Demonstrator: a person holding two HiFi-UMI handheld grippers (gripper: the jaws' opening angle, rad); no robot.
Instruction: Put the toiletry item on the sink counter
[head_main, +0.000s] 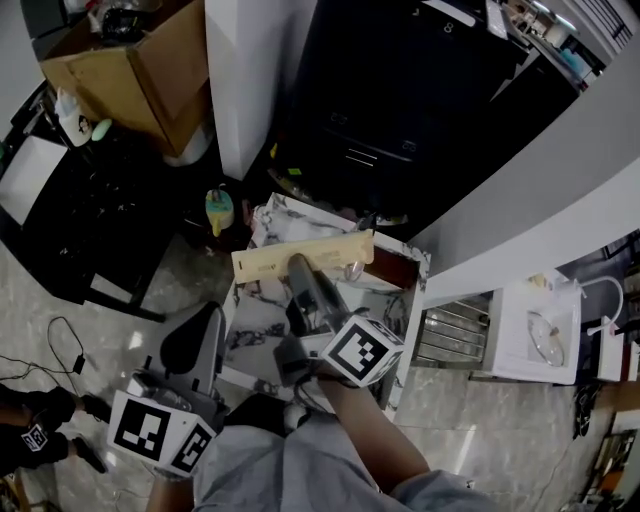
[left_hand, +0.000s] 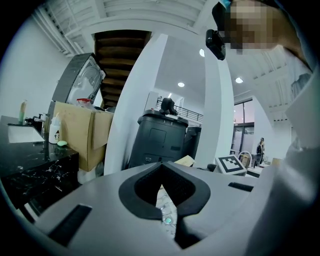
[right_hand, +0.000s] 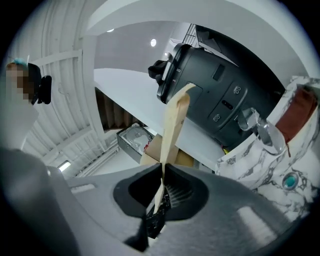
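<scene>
A pale, flat wooden toiletry item (head_main: 300, 258), comb-like, hangs level over the marble-patterned sink counter (head_main: 255, 325). My right gripper (head_main: 298, 270) is shut on its middle. In the right gripper view the item (right_hand: 172, 125) stands edge-on, pinched between the pads of that gripper (right_hand: 161, 172). Beyond it are the counter's chrome tap (right_hand: 260, 127) and teal drain (right_hand: 290, 181). My left gripper (head_main: 203, 322) hovers at the counter's near left corner, jaws shut with nothing between them. The left gripper view shows this gripper (left_hand: 169, 212) above a sliver of marble.
A white pillar (head_main: 245, 80) and big black machines (head_main: 400, 90) stand behind the counter. A cardboard box (head_main: 140, 60) and a black marble unit with a bottle (head_main: 70, 115) are at the far left. A yellow-green object (head_main: 220, 208) is on the floor. A small white basin (head_main: 540, 330) sits at the right.
</scene>
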